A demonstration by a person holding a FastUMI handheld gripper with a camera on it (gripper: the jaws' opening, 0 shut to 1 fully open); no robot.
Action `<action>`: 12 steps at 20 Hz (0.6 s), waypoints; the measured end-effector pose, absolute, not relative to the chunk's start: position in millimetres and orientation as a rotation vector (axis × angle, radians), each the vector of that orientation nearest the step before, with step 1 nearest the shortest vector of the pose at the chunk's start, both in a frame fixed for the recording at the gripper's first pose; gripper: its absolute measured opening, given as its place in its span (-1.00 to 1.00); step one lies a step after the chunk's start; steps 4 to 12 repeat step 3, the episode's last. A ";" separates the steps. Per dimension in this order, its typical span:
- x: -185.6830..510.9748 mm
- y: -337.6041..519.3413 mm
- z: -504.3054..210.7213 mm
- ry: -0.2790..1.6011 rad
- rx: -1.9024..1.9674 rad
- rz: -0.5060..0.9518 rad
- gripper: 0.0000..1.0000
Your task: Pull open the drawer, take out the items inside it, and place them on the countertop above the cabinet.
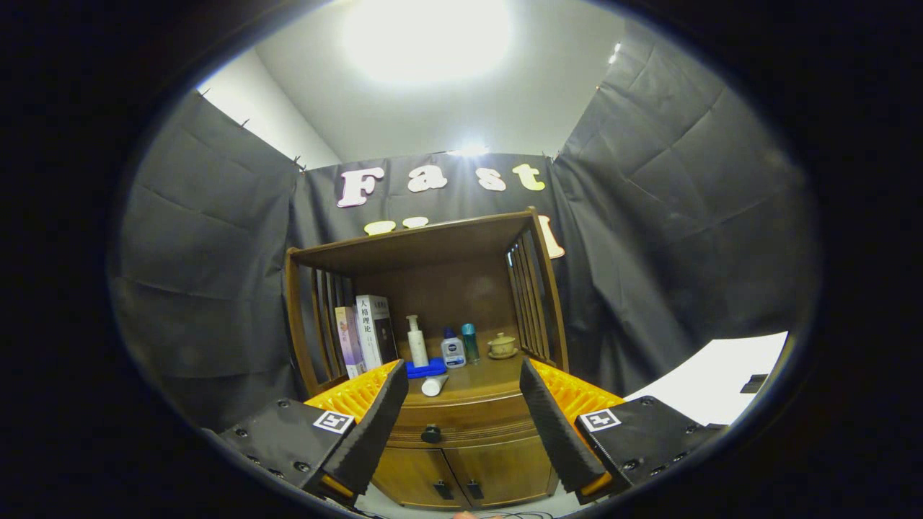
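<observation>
Drawer: the brown wooden drawer (461, 422) with its small dark round knob (431, 433) sits shut in the front of the wooden cabinet (461, 461), right under the countertop, and it shows in the gap between the two fingers, some way beyond them.
Gripper: the gripper (469, 425) hangs in front of the cabinet, fingers spread wide apart, nothing between them, touching nothing.
Knob: framed between the fingers, nearer the left one, and clear of both.
Countertop: the brown wooden countertop (497, 375) carries a white tube (434, 386) lying on its side near the front edge, with a flat blue item (425, 369) just behind it.
Bottles: a tall white pump bottle (416, 342) stands upright, a short blue-and-white bottle (453, 351) beside it, then a slim teal bottle (470, 342).
Cup: a small pale lidded cup on a saucer (502, 346) stands toward the right rail.
Books: upright books (366, 335) lean against the left slatted side.
Lower doors: two wooden cabinet doors (465, 472) below the drawer, both closed, each with a small dark handle.
Side: a white surface (721, 382) lies off to the right of the cabinet.
</observation>
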State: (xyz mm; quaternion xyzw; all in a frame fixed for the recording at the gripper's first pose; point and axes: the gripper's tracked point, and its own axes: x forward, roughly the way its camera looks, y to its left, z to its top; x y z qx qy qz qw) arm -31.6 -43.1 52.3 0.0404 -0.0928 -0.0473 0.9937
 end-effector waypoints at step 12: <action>-26.2 -49.0 45.0 -0.169 0.094 -0.107 0.95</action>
